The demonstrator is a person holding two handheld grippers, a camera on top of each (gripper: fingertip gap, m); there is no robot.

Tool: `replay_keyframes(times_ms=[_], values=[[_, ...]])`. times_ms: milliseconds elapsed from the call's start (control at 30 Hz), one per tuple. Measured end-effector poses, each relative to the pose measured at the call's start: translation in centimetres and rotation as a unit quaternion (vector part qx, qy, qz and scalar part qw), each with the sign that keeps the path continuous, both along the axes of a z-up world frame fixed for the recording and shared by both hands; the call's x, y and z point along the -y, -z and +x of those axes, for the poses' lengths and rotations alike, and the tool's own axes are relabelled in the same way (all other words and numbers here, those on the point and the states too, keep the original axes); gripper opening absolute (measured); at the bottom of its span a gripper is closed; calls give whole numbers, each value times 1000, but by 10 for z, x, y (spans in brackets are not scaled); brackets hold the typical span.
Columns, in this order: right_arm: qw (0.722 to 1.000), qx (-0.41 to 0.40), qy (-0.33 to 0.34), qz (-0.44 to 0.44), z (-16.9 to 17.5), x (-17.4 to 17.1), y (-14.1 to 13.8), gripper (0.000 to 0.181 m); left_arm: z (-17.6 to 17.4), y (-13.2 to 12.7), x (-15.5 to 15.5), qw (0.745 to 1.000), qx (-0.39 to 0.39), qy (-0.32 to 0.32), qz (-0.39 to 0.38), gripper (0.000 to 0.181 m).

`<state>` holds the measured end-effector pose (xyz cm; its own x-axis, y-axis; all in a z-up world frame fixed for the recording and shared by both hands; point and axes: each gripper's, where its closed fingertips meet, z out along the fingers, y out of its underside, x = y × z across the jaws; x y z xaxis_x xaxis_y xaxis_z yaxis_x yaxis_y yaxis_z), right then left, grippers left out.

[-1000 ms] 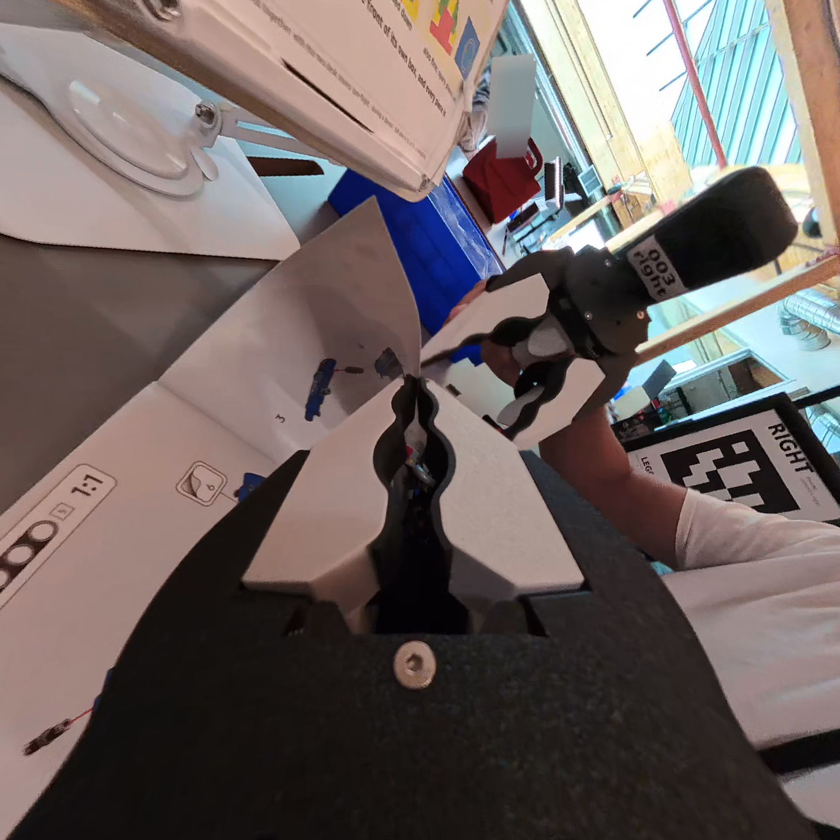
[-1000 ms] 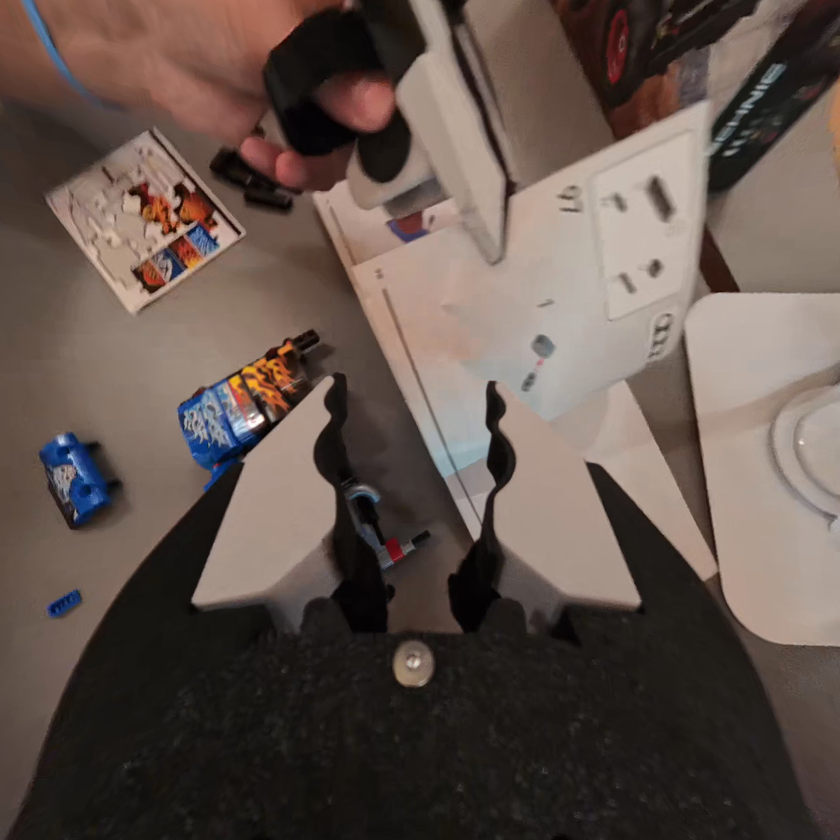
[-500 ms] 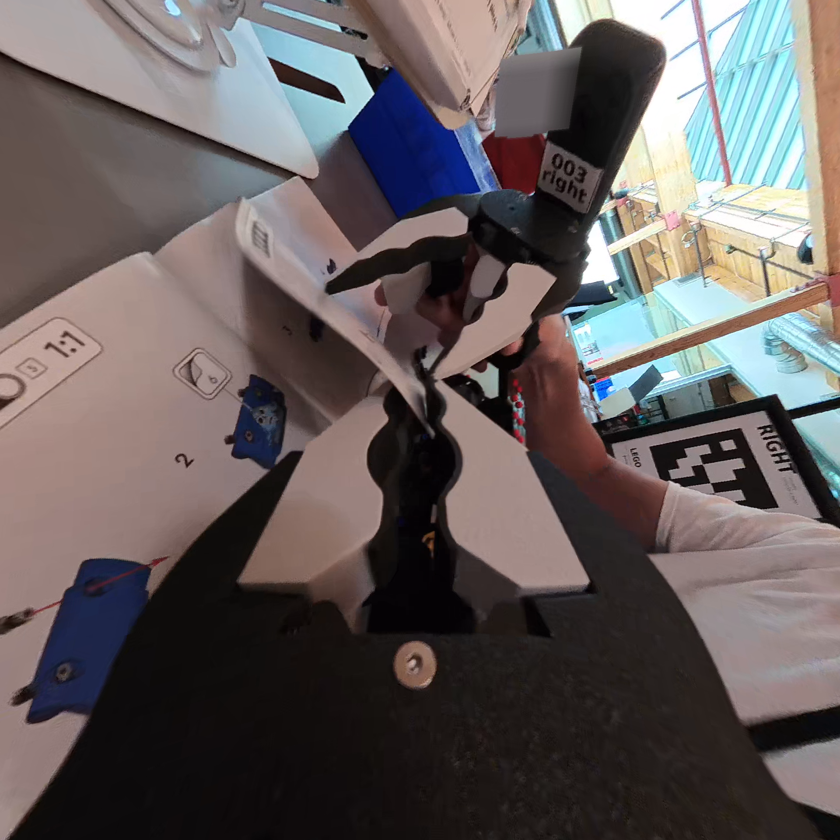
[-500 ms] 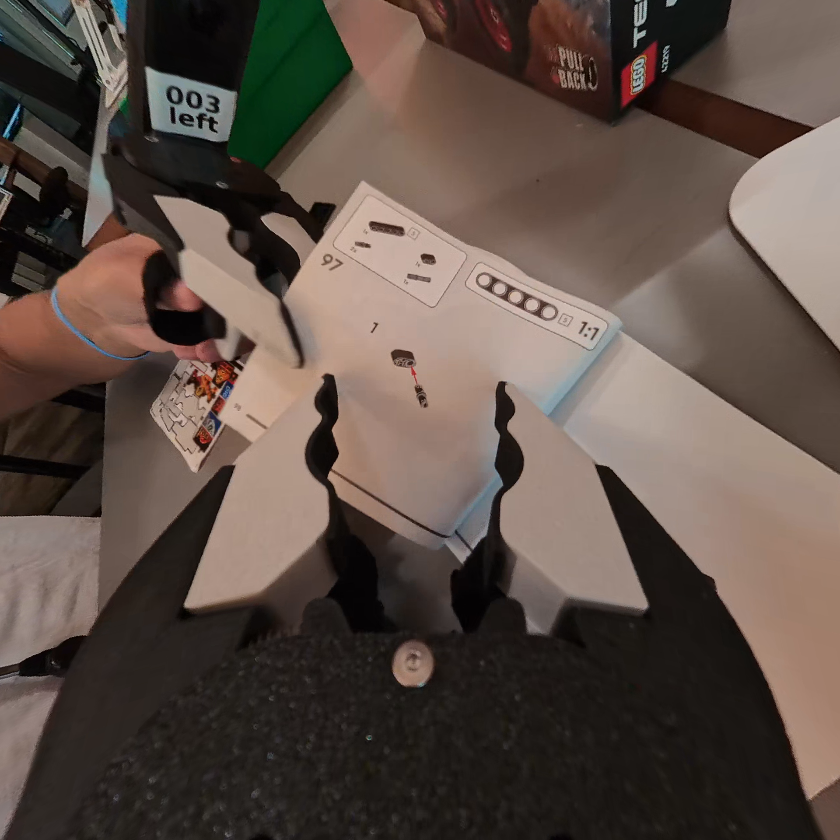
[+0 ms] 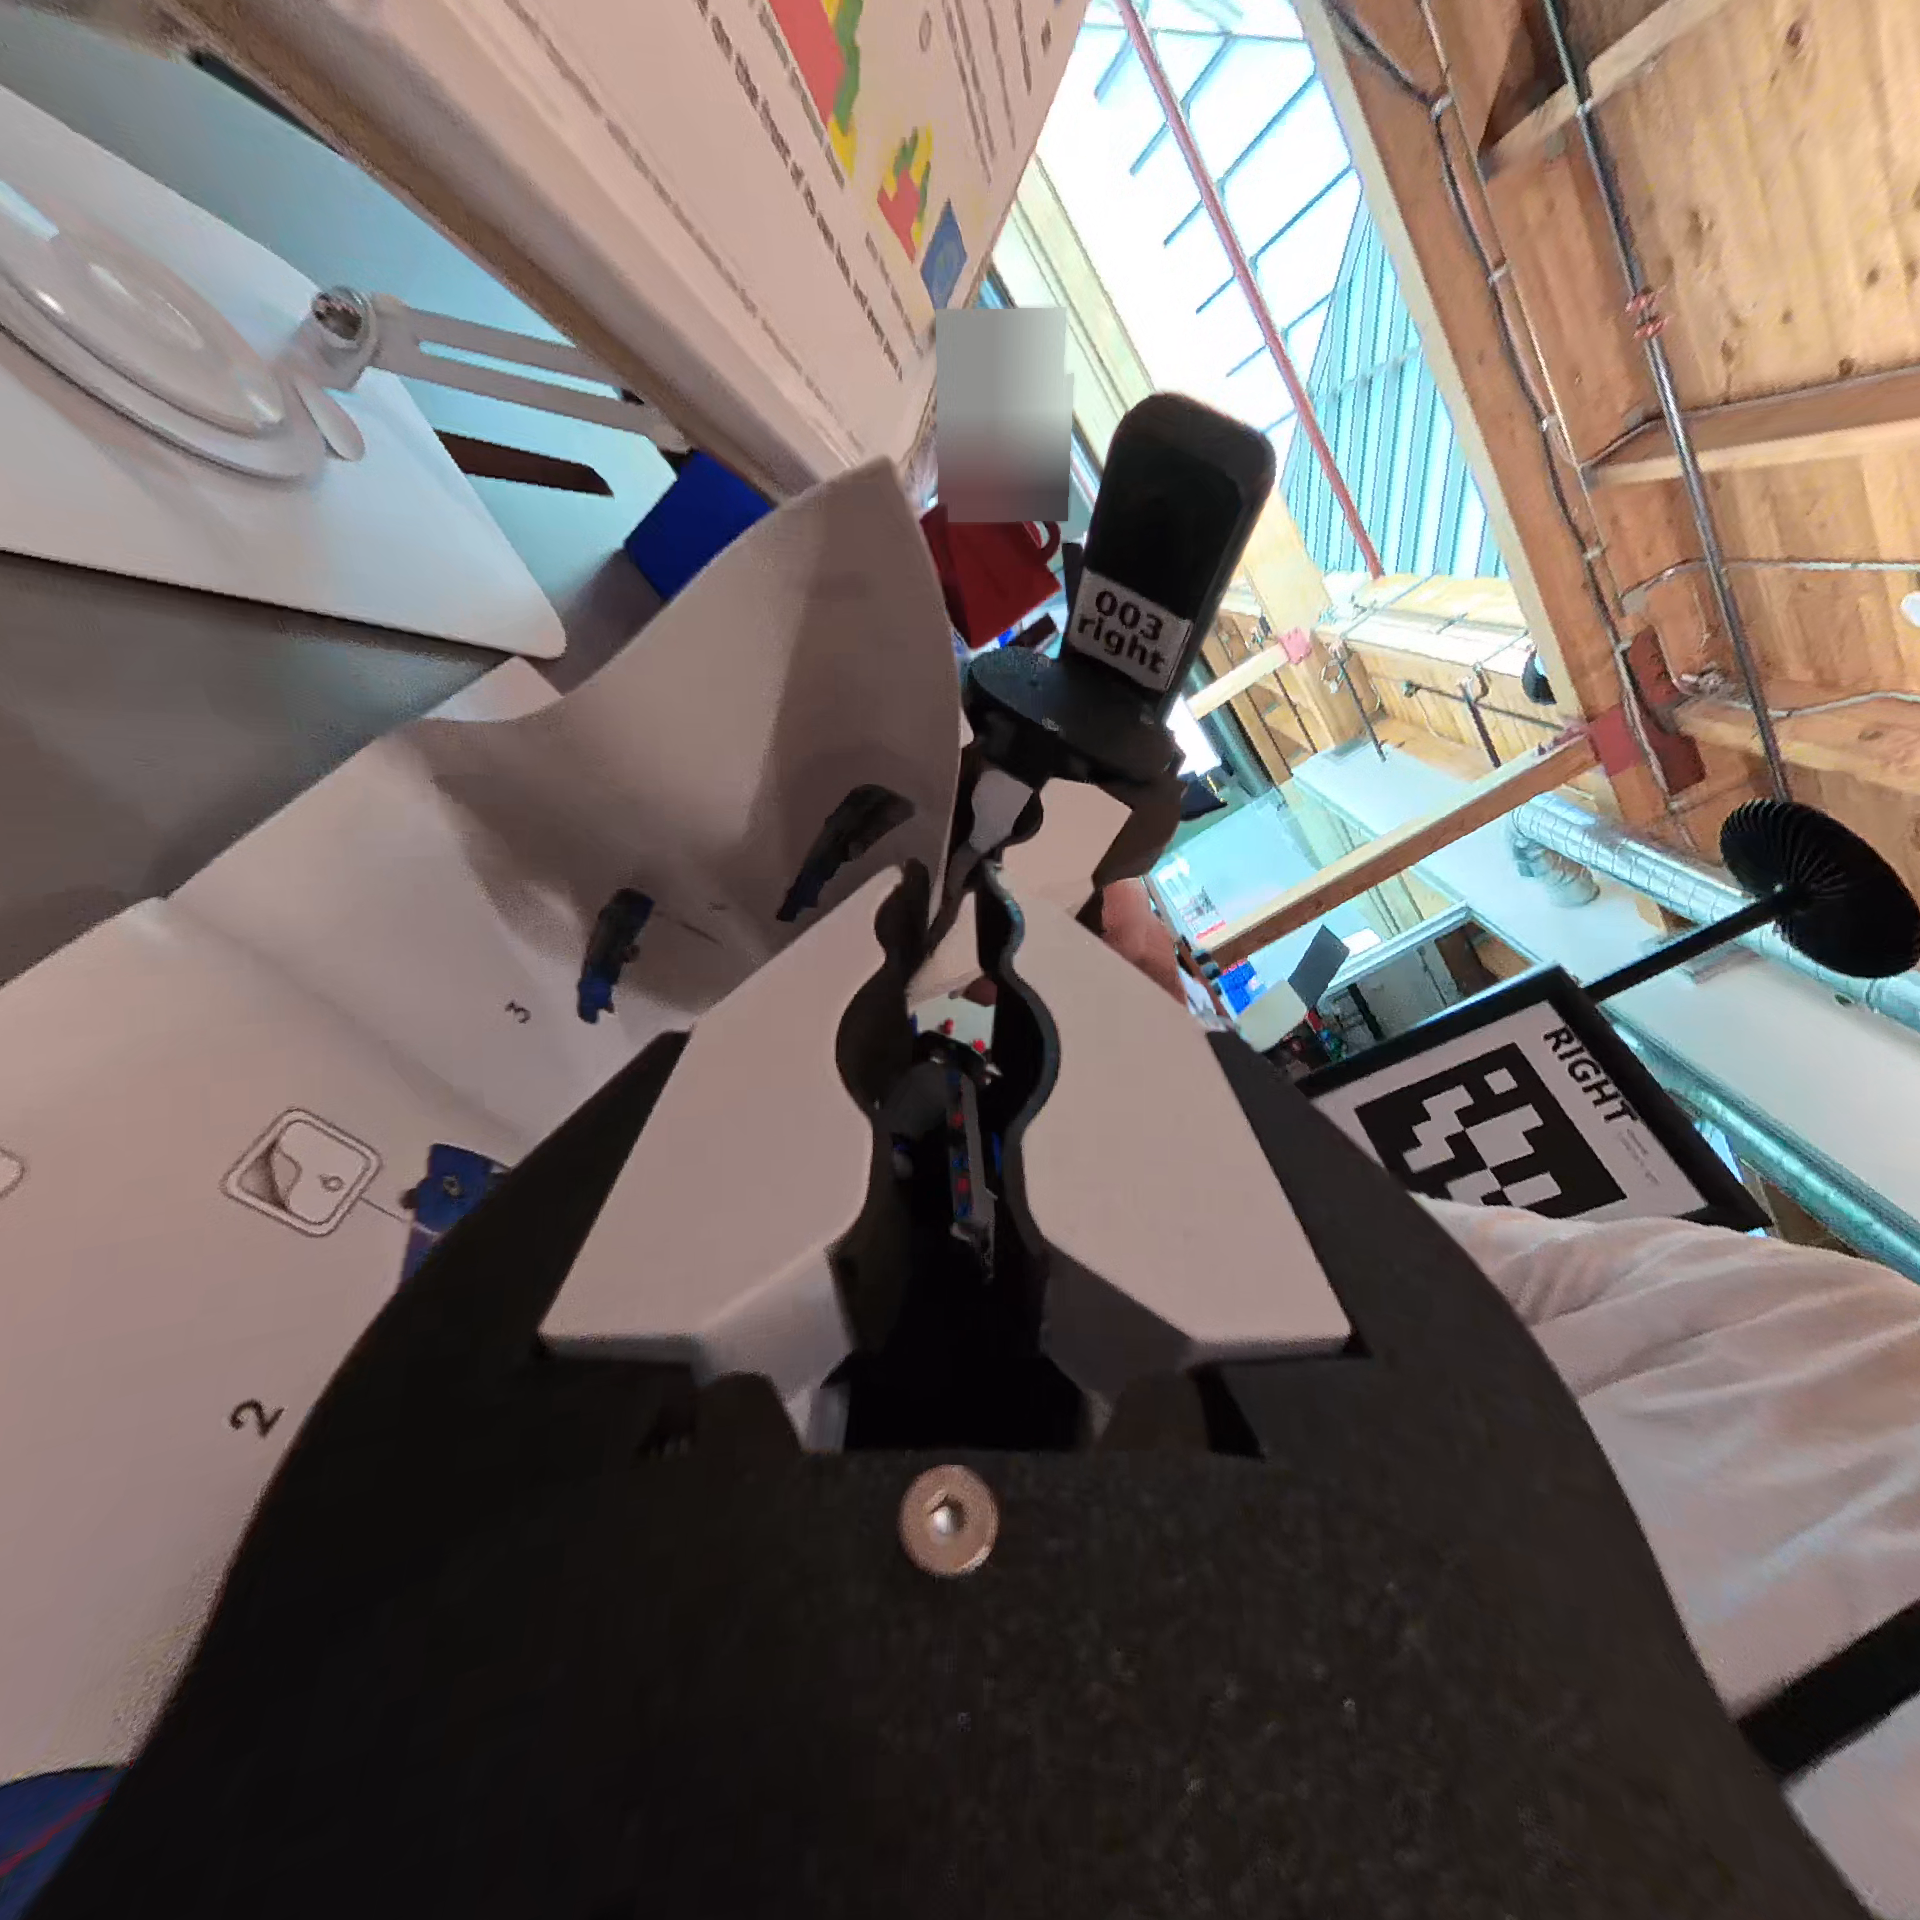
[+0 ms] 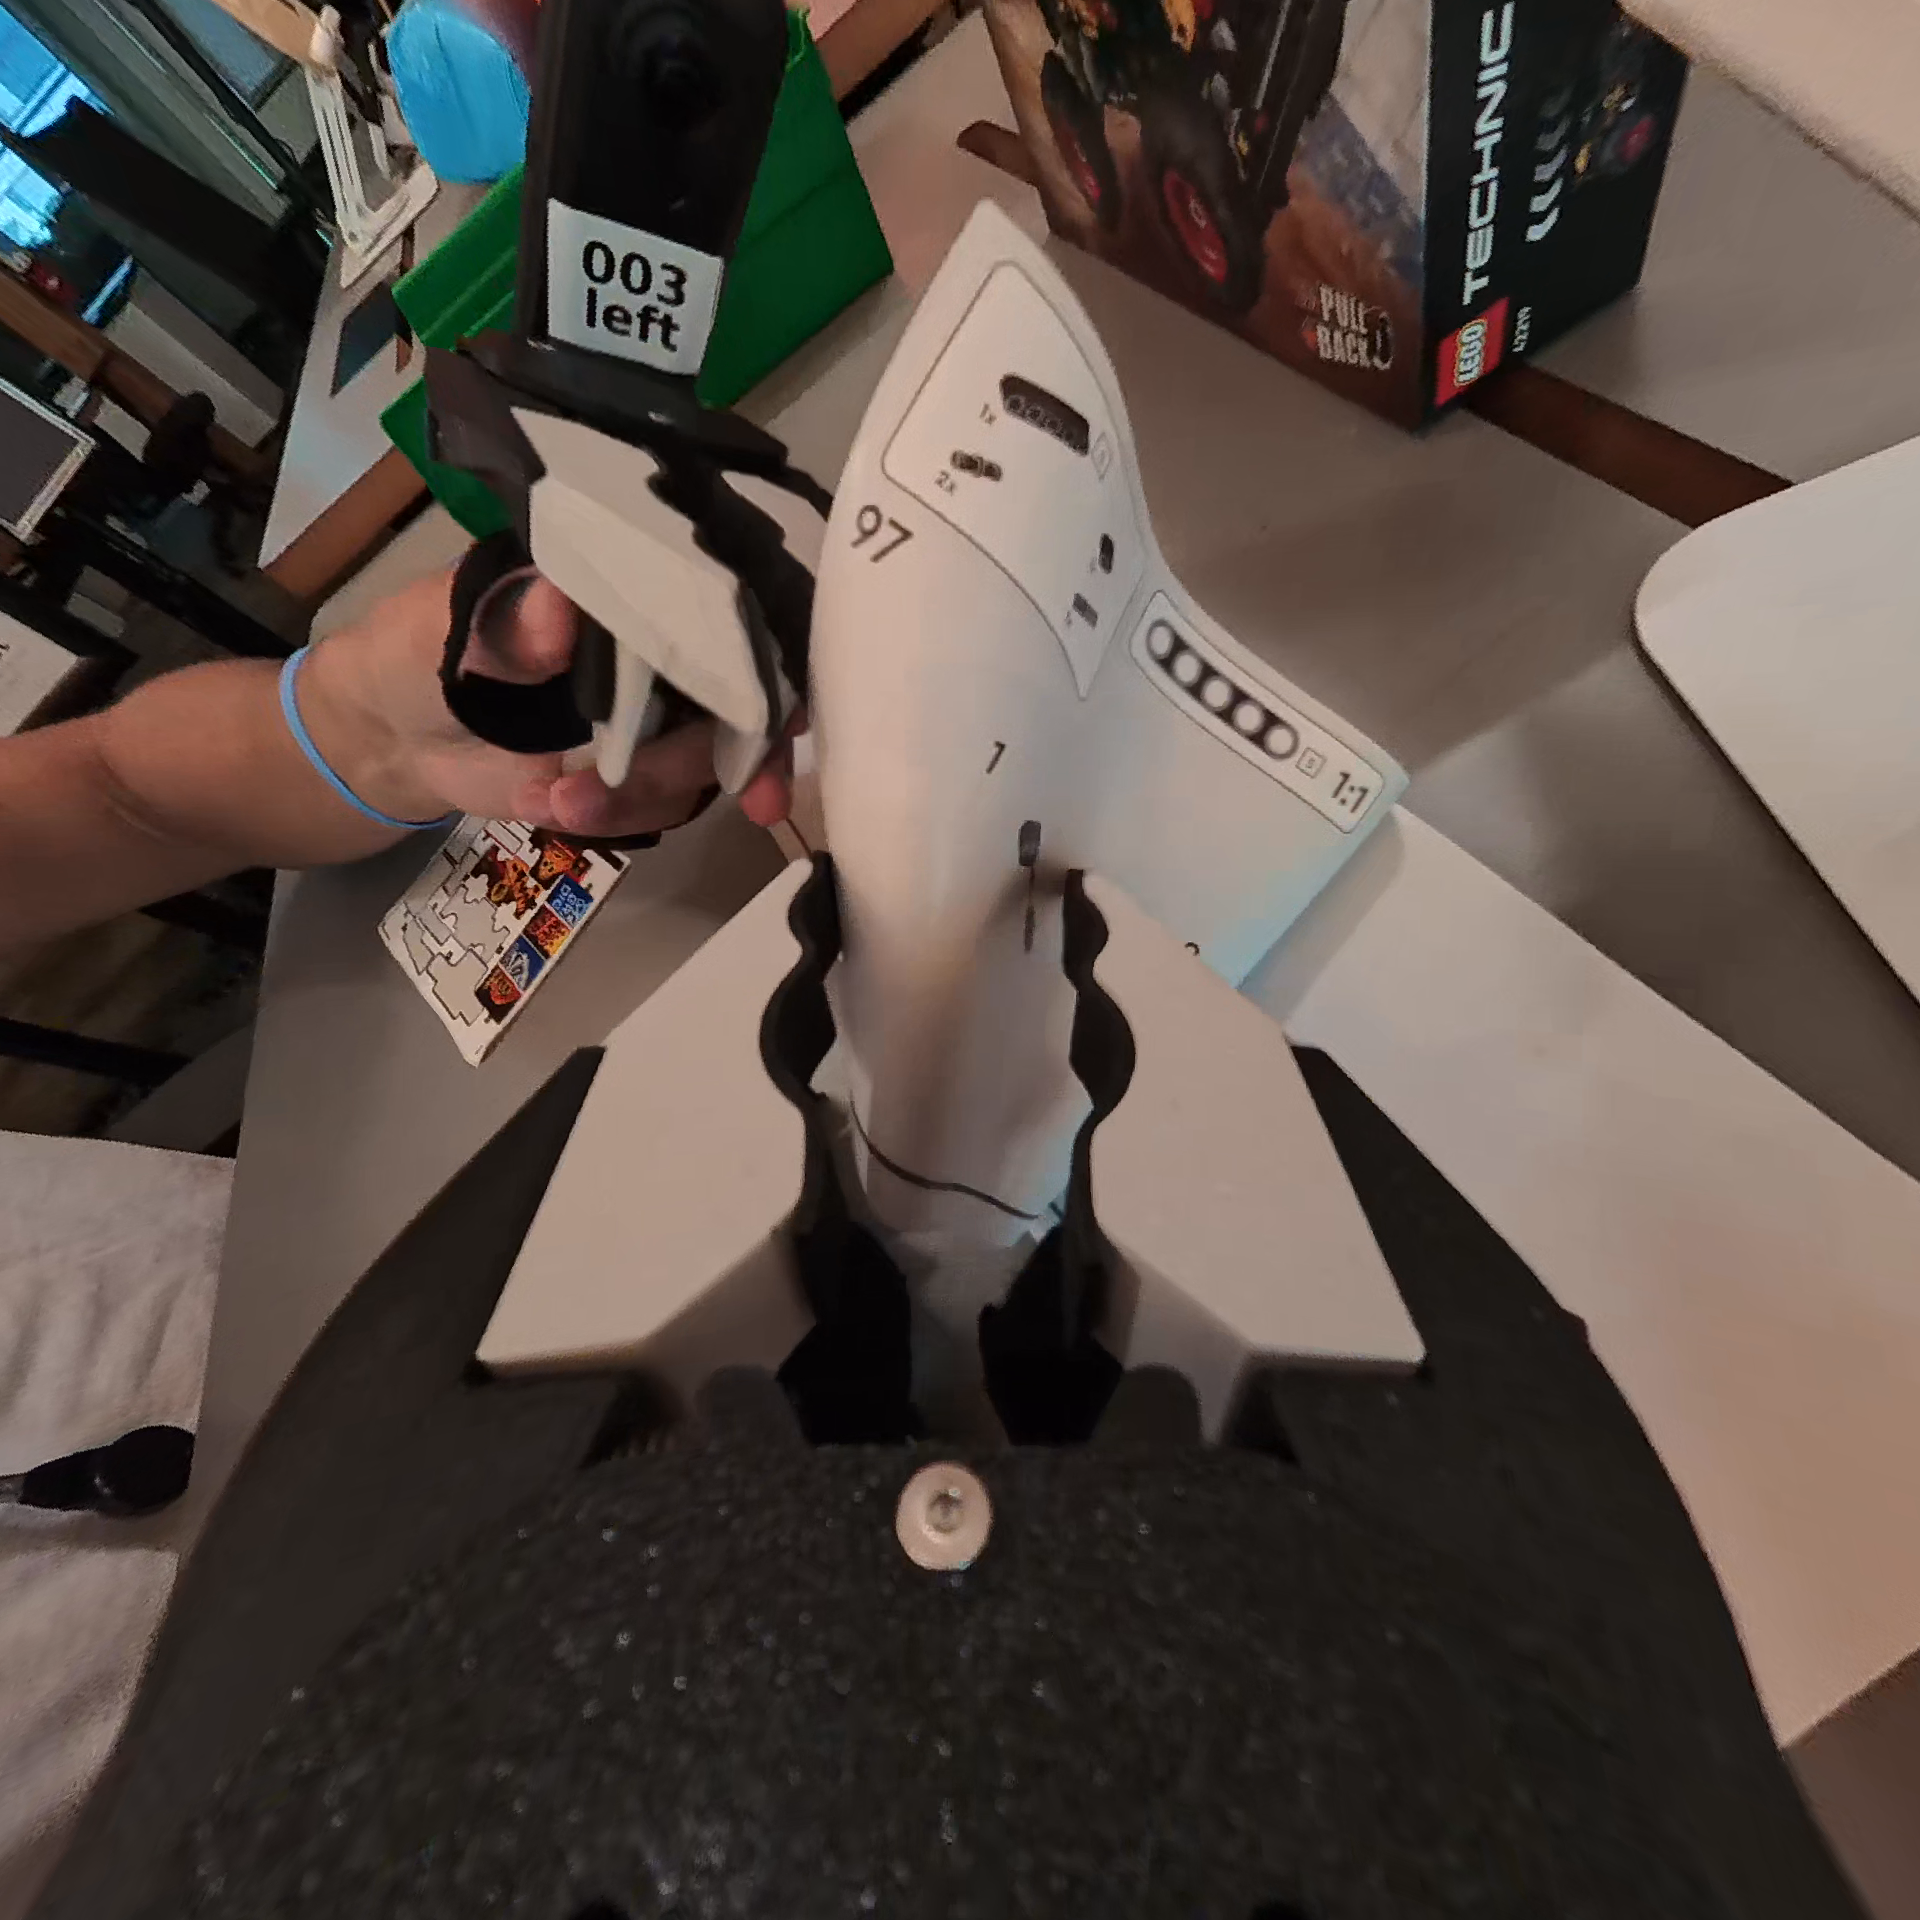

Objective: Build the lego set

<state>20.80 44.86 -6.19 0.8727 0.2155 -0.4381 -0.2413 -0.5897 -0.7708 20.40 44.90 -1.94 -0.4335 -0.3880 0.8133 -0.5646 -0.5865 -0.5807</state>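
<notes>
White paper of the instruction booklet point(image 6: 1039, 665) fills both views: the booklet lies open on the grey desk point(image 6: 1299, 520), one page point(image 6: 966, 623) lifted and curled upright.

Right claw point(image 6: 945, 883): fingers parted, a moderate gap, the raised page standing between them. The page runs down into the gap toward the claw's base; cannot tell whether either finger presses it, no clamping seen.

Left claw point(image 5: 940, 883): fingers nearly together, a narrow gap. In left wrist view the edge of the curled page point(image 5: 790, 686) sits at the fingertips; whether it is pinched cannot be told, the tips overlap the other claw behind. Through the gap, a blurred small part with red and blue point(image 5: 961, 1132), not identifiable. In right wrist view the left claw point(image 6: 769, 727) is held by a hand point(image 6: 447, 727) with a blue wristband, tips beside the left edge of the lifted page.

Lego items: set box point(image 6: 1382, 177) at the far desk edge, upright, well apart from the booklet. Sticker sheet point(image 6: 504, 935) flat on the desk, left of the booklet, under the hand. No loose bricks visible in either view.

Other: green bin point(image 6: 800, 218) behind the left claw, white pad point(image 6: 1808, 686) at desk's right side, white cloth point(image 6: 94, 1299) at left edge. Left wrist view: white stand base point(image 5: 135, 332) on the pad, a black-and-white marker board point(image 5: 1507, 1132) at right.
</notes>
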Motion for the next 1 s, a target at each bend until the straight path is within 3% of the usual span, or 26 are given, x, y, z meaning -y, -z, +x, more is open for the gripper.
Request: replay_keyframes(times_ms=[33, 167, 267, 433, 500, 567, 1000], values=[[1000, -10, -1, 4, 2, 1, -1, 38, 2, 2, -4, 1000, 0, -9, -2, 3], [998, -56, -4, 28, 3, 3, -9, 34, 7, 12, 0, 999, 5, 0, 37, 0], [997, -68, -2, 34, 7, 5, -11, 35, 5, 3, 3, 997, 49, 8, 59, 7], [996, -81, -5, 41, 9, 7, -13, 35, 9, 11, 6, 986, 79, 2, 149, 18], [995, -87, -8, 43, 8, 7, -13, 35, 8, 5, 14, 986, 94, 23, 134, 17], [996, -84, -10, 41, 7, 7, -12, 35, 9, 5, 18, 985, 103, 28, 138, 0], [989, -124, 0, 78, 19, 11, -23, 25, 9, 3, 16, 987, 104, 36, 115, 0]])
